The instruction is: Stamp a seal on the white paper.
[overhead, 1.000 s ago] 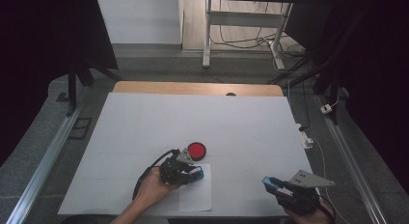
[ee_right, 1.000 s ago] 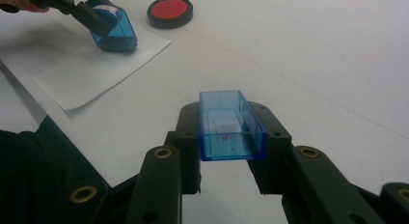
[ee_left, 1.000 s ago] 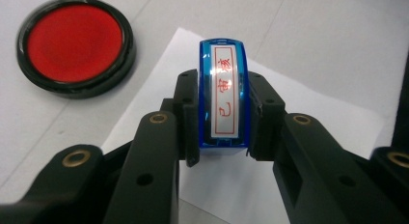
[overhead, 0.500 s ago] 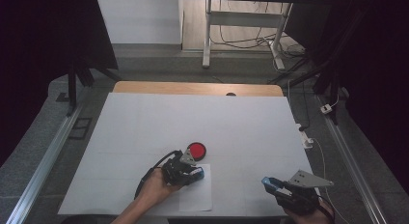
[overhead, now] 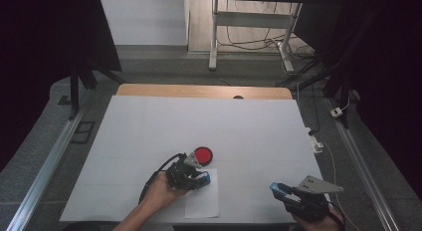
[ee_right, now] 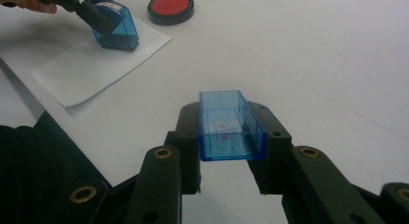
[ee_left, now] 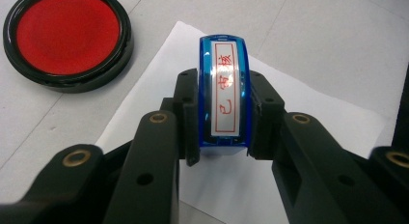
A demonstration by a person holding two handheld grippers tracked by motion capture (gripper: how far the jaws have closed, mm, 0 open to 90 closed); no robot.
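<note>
At the near right edge of the table (overhead: 149, 121), the right gripper (overhead: 286, 191) has its jaws clamped on an empty blue cap (ee_right: 231, 125), held off the table. Farther left, the left gripper (overhead: 196, 177) grips a blue stamp (ee_left: 223, 89) by its sides, pressed down on a white sheet of paper (overhead: 201, 201). Just beyond the paper sits a round red ink pad (overhead: 203, 155).

The sheet of paper (overhead: 202, 201) lies on the table (overhead: 149, 126) near its front edge, and the stamp (ee_left: 223, 91) stands on the sheet's far corner (apparently touching it). The ink pad (overhead: 203, 155) sits just behind the sheet. The stamp cap (ee_right: 230, 125) is well to the right, above the table.
</note>
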